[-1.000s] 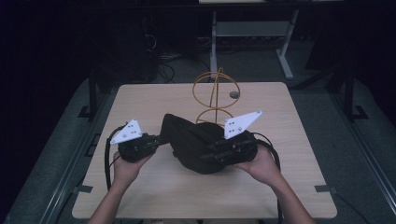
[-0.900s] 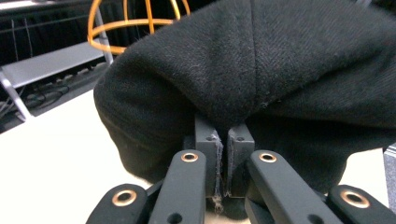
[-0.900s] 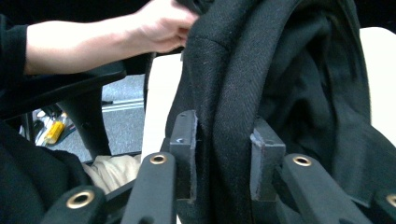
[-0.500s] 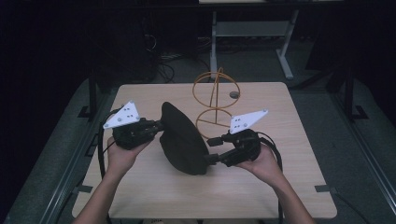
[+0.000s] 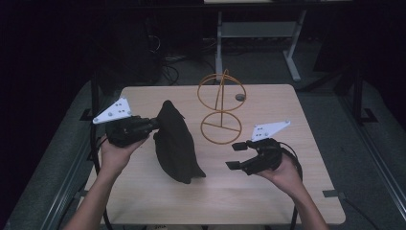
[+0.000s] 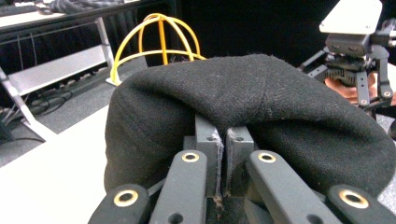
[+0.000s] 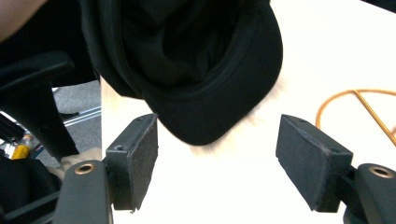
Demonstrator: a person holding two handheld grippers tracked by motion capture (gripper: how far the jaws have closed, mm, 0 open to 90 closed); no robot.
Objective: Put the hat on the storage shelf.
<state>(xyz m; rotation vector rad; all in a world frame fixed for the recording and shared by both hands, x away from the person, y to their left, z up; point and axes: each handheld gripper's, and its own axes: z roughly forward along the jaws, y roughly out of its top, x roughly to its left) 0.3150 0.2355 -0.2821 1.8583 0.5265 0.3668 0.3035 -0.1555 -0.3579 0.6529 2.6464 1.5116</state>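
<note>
Holding black cap (image 5: pixel 174 143) by far-left edge, our left claw (image 5: pixel 152 125) pinched tight; cap's long axis runs far-left to near-right, brim end nearest right claw (image 5: pixel 235 155), jaws just opened wide, nothing between.

The black cap (image 5: pixel 175 143) is a soft, dark fabric cap with a stiff brim, hanging on edge left of centre in the high view, its crown pinched at the upper left and its brim tip low toward the table.
</note>
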